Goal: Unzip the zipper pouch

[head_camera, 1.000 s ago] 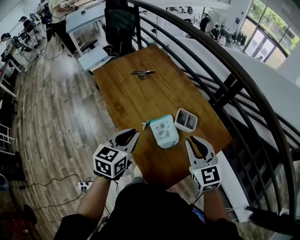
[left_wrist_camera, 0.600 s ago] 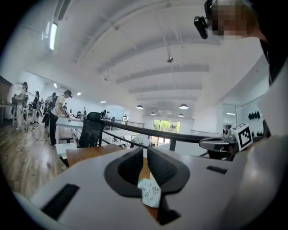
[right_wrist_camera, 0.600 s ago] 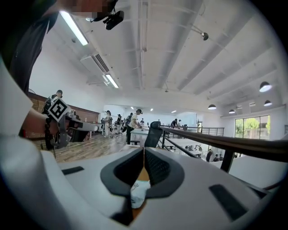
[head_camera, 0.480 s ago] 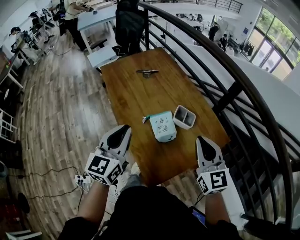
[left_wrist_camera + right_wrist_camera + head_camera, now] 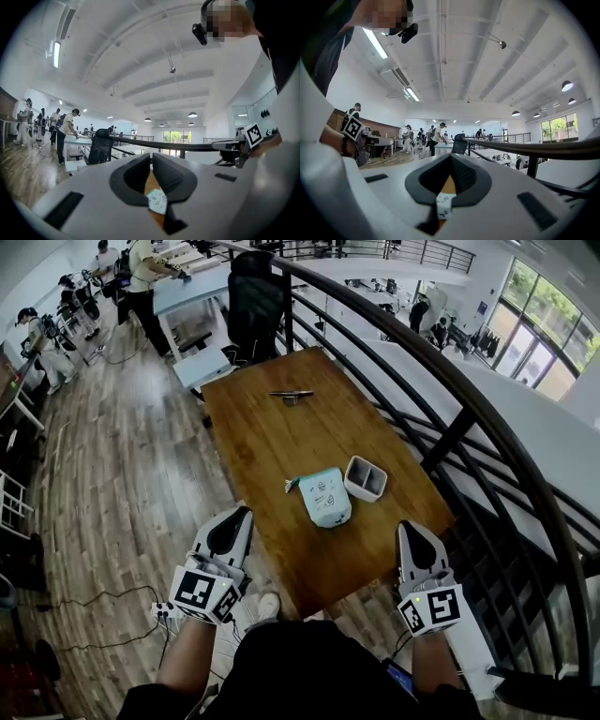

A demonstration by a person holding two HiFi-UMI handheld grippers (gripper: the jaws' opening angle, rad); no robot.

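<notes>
Left gripper [image 5: 238,513] and right gripper [image 5: 411,526] have closed empty.

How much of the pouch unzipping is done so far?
Nothing looks done yet. The zipper pouch lies untouched on the table. The left gripper and right gripper hover shut and empty at the near edge. Left to do: reach the pouch, grip it and pull the zipper open.

The table [image 5: 272,442] lies open left of the pouch [image 5: 326,498] and before it, while a white box [image 5: 366,478] crowds its right side, with the railing [image 5: 450,439] beyond.
</notes>
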